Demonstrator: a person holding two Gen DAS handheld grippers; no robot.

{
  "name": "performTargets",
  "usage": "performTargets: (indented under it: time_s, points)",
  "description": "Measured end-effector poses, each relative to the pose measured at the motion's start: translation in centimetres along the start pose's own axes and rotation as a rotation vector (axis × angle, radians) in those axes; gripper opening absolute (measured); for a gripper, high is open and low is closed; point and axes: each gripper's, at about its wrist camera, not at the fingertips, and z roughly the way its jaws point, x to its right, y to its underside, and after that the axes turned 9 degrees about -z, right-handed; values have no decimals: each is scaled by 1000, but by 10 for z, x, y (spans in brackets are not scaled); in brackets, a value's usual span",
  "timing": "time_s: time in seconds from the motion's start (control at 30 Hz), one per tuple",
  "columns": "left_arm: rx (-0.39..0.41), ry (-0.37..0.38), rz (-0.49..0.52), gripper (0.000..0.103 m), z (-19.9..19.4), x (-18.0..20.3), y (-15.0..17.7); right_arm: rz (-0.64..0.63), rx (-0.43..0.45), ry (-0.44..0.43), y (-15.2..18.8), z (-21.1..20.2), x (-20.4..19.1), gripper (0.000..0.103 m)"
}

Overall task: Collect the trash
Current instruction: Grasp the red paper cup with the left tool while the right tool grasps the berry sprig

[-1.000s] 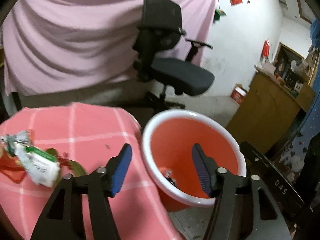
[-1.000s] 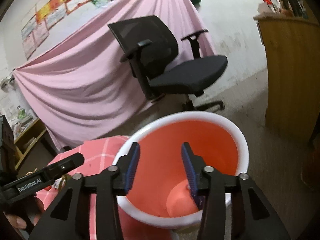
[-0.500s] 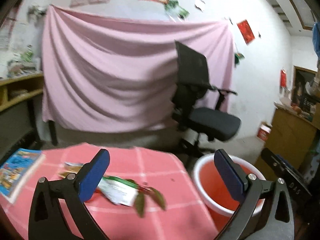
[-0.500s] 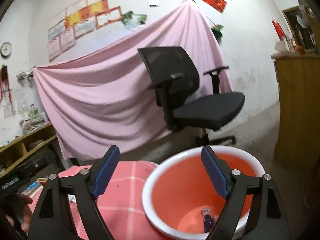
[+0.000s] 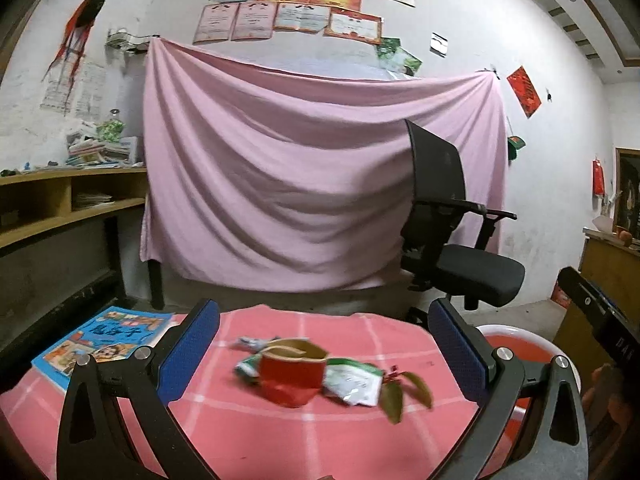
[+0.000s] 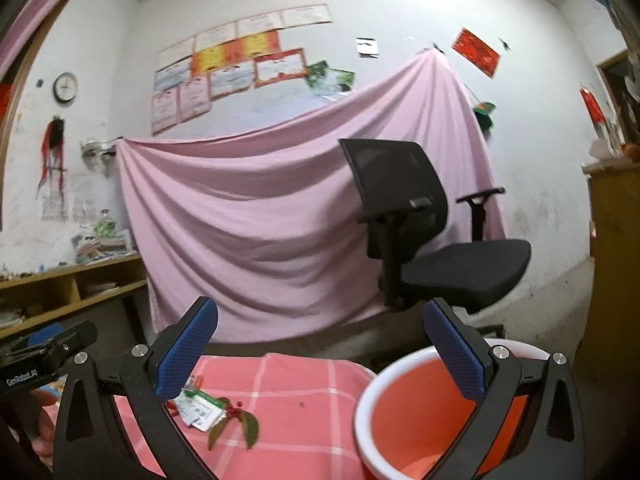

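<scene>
A crushed red paper cup (image 5: pixel 292 376), a white-and-green wrapper (image 5: pixel 352 384) and some leaves (image 5: pixel 400 396) lie on the pink checked tablecloth (image 5: pixel 280 436). My left gripper (image 5: pixel 323 314) is open above the cloth, and the trash lies ahead between its fingers, untouched. To the right of the table stands the red bucket (image 5: pixel 516 344) with a white rim. In the right wrist view my right gripper (image 6: pixel 322 308) hangs over the gap between table and bucket (image 6: pixel 420 408); its jaws are opening and hold nothing. The wrapper (image 6: pixel 198 410) and leaves (image 6: pixel 240 426) lie by its left finger.
A colourful book (image 5: pixel 108 340) lies at the table's left edge. A black office chair (image 5: pixel 460 248) stands behind the bucket before a pink sheet (image 5: pixel 300 184). Wooden shelves (image 5: pixel 60 208) run along the left wall and a wooden cabinet (image 6: pixel 616 280) stands at the right.
Both grippers have swung up and away from the bucket toward the table, and their jaws have spread wide. The trash pile now sits in front of the left gripper.
</scene>
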Motion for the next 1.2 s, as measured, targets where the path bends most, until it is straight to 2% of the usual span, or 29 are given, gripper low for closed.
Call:
performTargets:
  time_s: [0.13, 0.33, 0.47, 0.57, 0.63, 0.7, 0.77, 0.9, 1.03, 1.07, 1.2]
  points:
    - [-18, -27, -27, 102, 3, -18, 5, -71, -10, -26, 2, 9, -23, 103]
    - [-133, -54, -70, 102, 28, -35, 3, -168, -91, -54, 10, 40, -46, 103]
    - [-197, -62, -77, 102, 44, -42, 4, -141, -207, -89, 20, 66, -50, 103]
    - [-239, -45, -94, 101, 52, -47, 5, -119, -329, -103, 30, 87, -52, 103]
    - [-266, -29, -93, 98, 58, -50, 7, -106, -393, -127, 37, 96, -53, 97]
    - [-300, -2, -82, 82, 64, -50, 9, -108, -454, -154, 44, 105, -57, 85]
    - [-334, 23, -64, 70, 70, -48, 12, -127, -517, -177, 51, 116, -63, 78]
    - [-386, 68, -58, 60, 79, -46, 15, -128, -604, -240, 62, 130, -72, 67]
    - [-401, 95, -64, 47, 82, -46, 13, -139, -676, -284, 72, 138, -79, 66]
    - [-409, 100, -65, 40, 83, -46, 14, -140, -688, -291, 73, 140, -80, 65]
    - [-428, 114, -66, 25, 82, -45, 13, -114, -738, -331, 79, 146, -78, 50]
